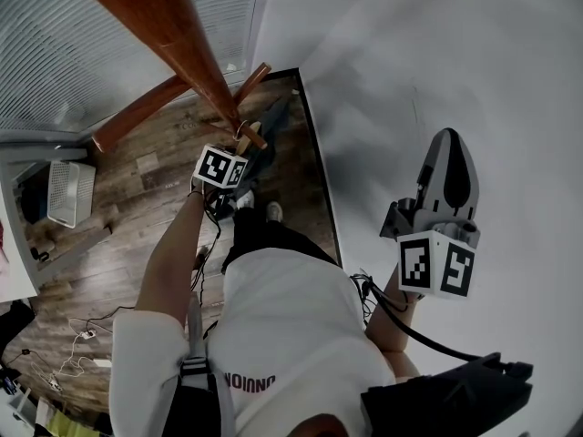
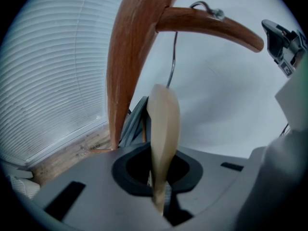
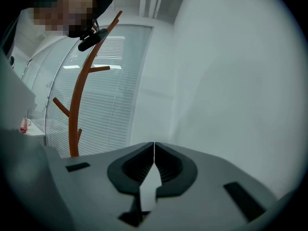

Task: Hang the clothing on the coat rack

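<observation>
The coat rack (image 2: 126,66) is glossy reddish-brown wood and the hanger (image 2: 162,124) is pale cream. The left gripper (image 2: 161,184) is grey with black pads (image 2: 126,172), and its cube (image 1: 221,167) is patterned in black-and-white squares. The floor (image 1: 155,167) is brown planks, the blinds (image 2: 48,81) are white slats, and the wall (image 1: 437,62) is white.

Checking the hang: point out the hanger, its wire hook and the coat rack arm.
hanger (image 2: 162,124): left gripper view, middle of its pale wooden body.
wire hook (image 2: 219,14): left gripper view, its rounded tip.
coat rack arm (image 2: 211,25): left gripper view, mid-length of the brown arm.
</observation>
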